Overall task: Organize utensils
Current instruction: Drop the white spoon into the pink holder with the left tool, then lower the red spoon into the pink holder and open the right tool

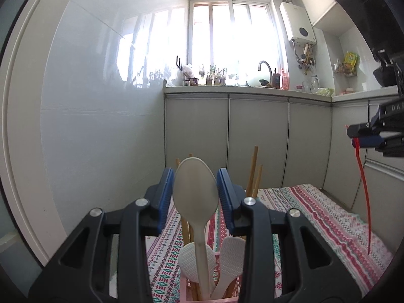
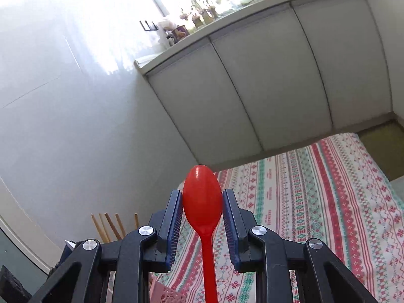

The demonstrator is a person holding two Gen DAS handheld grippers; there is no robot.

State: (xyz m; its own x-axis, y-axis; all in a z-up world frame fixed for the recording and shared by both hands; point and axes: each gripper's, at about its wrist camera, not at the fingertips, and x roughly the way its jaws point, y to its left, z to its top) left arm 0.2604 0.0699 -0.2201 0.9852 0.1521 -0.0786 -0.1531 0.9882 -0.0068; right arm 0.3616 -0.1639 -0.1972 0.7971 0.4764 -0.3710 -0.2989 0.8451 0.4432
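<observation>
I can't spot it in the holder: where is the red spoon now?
The red spoon is clamped by its bowl in the right gripper, above the patterned tablecloth, handle hanging down.

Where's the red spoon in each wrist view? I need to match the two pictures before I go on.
Left wrist view: the red spoon hangs at the far right edge, handle down, from the right gripper.
Right wrist view: the red spoon stands at bottom centre, its bowl between the blue pads, handle running off the lower edge.
Shared landmark: the patterned tablecloth under the grey cabinet doors.
</observation>
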